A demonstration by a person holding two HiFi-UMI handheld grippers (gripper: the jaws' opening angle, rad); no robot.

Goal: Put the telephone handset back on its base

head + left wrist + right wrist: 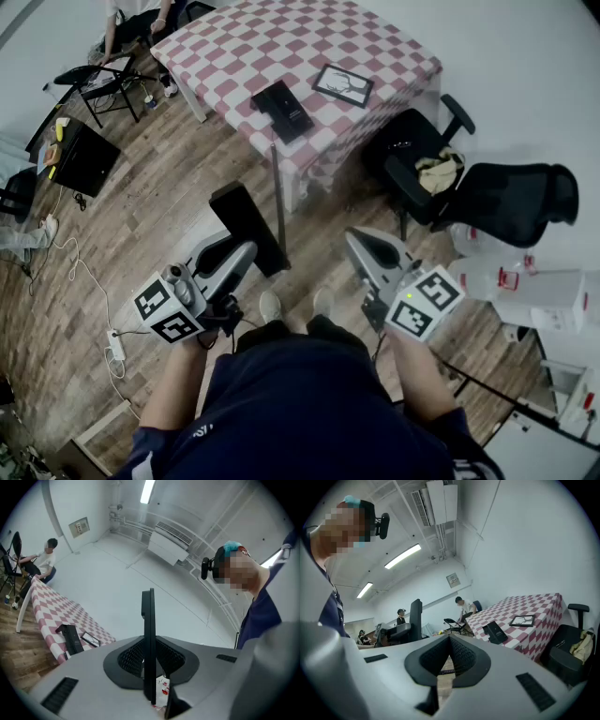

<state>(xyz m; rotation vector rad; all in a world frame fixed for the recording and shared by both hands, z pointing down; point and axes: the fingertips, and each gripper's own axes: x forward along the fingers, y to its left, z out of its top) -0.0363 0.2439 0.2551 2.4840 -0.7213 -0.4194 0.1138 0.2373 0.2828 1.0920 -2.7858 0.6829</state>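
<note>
Since the left gripper (242, 251) clamped the black handset (248, 225), the right gripper (362, 242) was shut empty, and the base (281, 111) lay far off on the tabletop (380, 42), stepping close before lowering it seemed wise to me.

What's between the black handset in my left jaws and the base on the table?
Head view: just brown wooden floor and the red-white checked tablecloth's near edge; no obstacle.

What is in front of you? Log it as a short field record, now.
left tool: shut on the black handset
right tool: shut, nothing in it
base: on the checkered table, far ahead of both tools
also on table: framed picture, beside base
beside table: black office chair
task state: handset not yet on base
</note>
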